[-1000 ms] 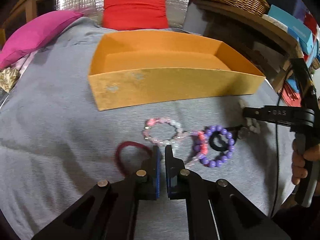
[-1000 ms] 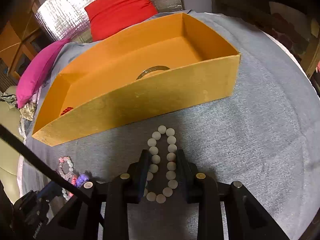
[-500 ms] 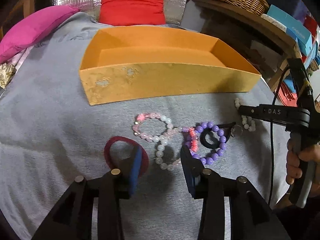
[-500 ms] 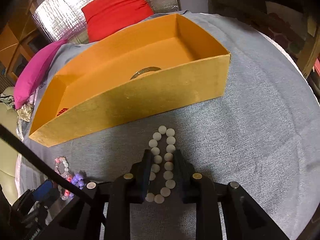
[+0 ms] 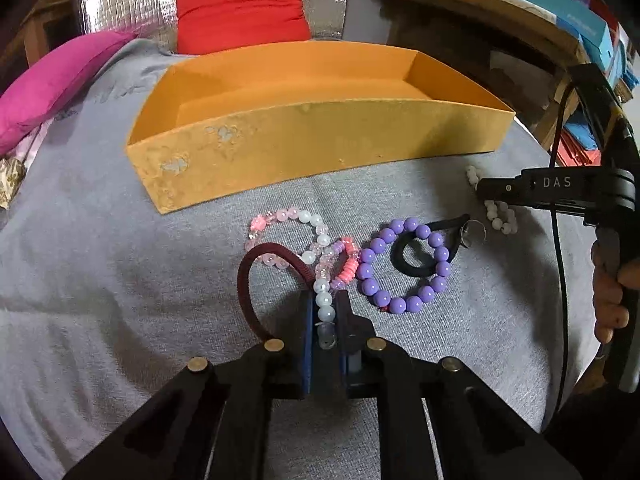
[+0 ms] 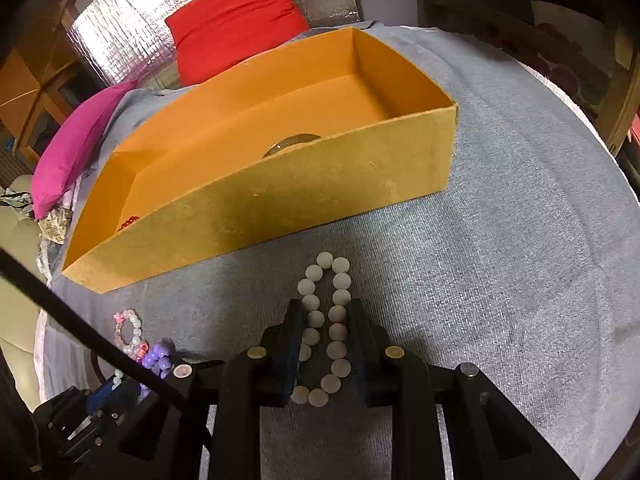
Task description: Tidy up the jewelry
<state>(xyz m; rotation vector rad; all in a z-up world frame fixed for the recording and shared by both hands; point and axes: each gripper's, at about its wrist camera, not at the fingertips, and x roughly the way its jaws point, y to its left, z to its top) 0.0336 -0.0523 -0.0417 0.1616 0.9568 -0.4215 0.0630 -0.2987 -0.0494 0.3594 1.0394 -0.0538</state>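
The white bead bracelet (image 5: 324,300) lies on the grey cloth-covered table (image 5: 100,272), its near end caught between the closing jaws of the left hand-held gripper (image 5: 325,308), whose pads press on the beads. Its far end runs into a tangle with a pink bead bracelet (image 5: 280,220) and a short coral-pink beaded piece (image 5: 349,266). A dark red hair tie (image 5: 250,280) curves just left of the gripper, overlapping the pink bracelet. To the right sits a purple bead bracelet (image 5: 404,268) with a black hair tie (image 5: 416,258) lying through it, and a small ring (image 5: 472,234) just beside that tie. Farther right, the right hand-held gripper (image 6: 326,344) is clenched on a strand of matte cream beads (image 6: 324,320), squeezed into 2 rows between its pads and resting on the cloth. Beyond all the jewelry stands an open orange box (image 5: 320,148), near the beads but not touching them; a metallic bangle (image 6: 292,142) and some red beads (image 6: 128,222) peek above its front wall. A red cushion (image 5: 240,8) and a magenta cushion (image 5: 56,80) lie behind the box.
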